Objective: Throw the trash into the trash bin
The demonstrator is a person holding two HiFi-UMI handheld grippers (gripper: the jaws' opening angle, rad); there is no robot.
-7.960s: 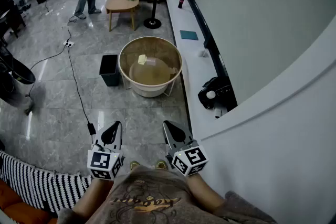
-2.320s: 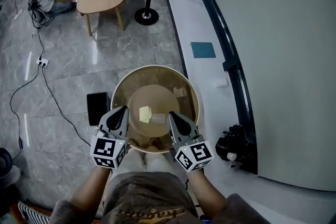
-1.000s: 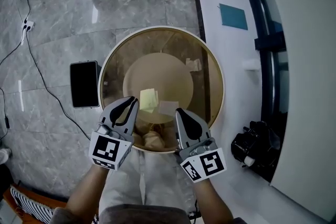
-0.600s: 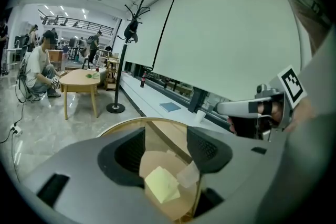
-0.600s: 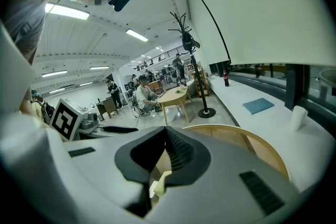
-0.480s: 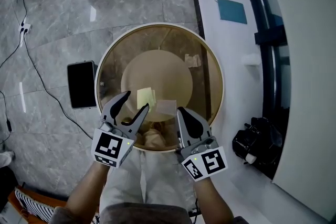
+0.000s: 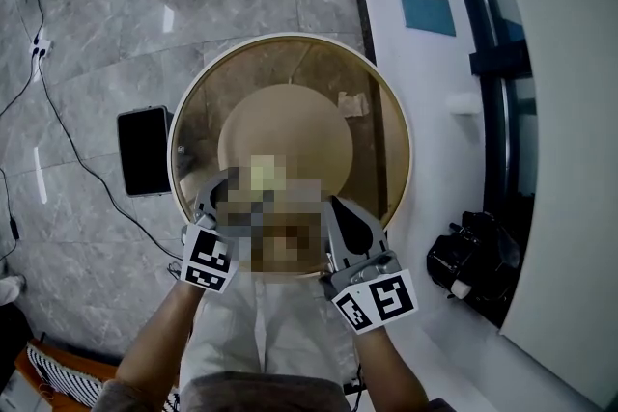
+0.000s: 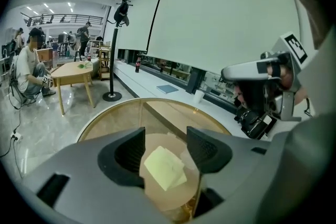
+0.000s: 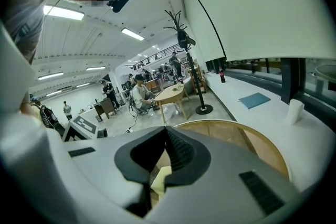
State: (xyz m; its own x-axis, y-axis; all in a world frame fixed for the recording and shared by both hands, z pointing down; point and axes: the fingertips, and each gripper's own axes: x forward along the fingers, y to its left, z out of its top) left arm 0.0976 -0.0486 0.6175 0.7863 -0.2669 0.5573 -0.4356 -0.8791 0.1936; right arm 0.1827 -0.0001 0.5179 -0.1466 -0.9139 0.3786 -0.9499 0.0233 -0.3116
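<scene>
A yellow paper [image 8: 165, 168] lies on the see-through top of a round table with a pale rim [image 7: 386, 101]. In the left gripper view it shows just below the gap of my left gripper [image 8: 165, 136]. Those jaws have just been opening and stand open, apart from the paper. In the head view the left gripper [image 7: 235, 198] hangs over the table's near edge, partly hidden by a mosaic patch. My right gripper [image 7: 338, 207] is beside it, shut, with nothing seen pinched [image 9: 166, 134]. The black trash bin [image 7: 145, 150] stands on the floor left of the table.
A crumpled scrap [image 7: 352, 103] lies at the table's far right. A white ledge [image 7: 435, 63] with a blue sheet [image 7: 426, 11] runs along the right, and a black bag [image 7: 473, 260] sits on it. A cable [image 7: 58, 121] trails over the floor at left.
The left jaws went from shut to open, and the left gripper sank toward the table top. The right gripper stayed shut and hardly moved.
</scene>
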